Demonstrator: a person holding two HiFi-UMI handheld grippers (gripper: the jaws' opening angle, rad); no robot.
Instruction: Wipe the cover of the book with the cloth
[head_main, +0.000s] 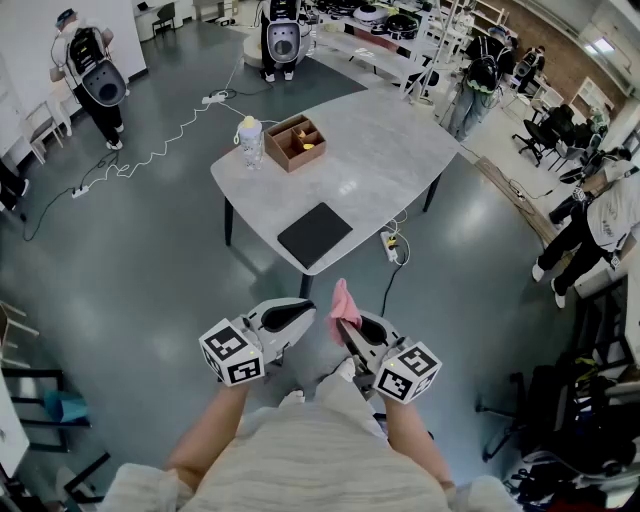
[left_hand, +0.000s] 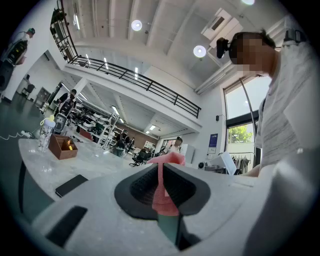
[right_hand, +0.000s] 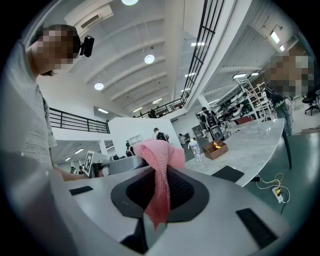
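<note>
Okay, nothing legible from my end: only square black-and-white patterns on the marker cubes (head_main: 232, 352), plus a blue wall sign (left_hand: 214, 142) in the left gripper view that is too small to read.

Left gripper (left_hand: 163, 176): jaws nearly together, pinching a thin strip of the pink cloth (head_main: 343, 300).

Right gripper (right_hand: 161, 176): jaws closed on the same cloth. A fold bunches above the tips and the rest runs down through the gap.

Head view: both grippers sit at lower centre with the cloth standing up between their tips. They are over the floor, short of the table (head_main: 400, 150).

Book (head_main: 315, 234): black, closed, flat by the table's near edge at frame centre, well apart from the cloth.

Wooden box (head_main: 294, 142) and bottle (head_main: 250, 140) stand toward the tabletop's upper left.
</note>
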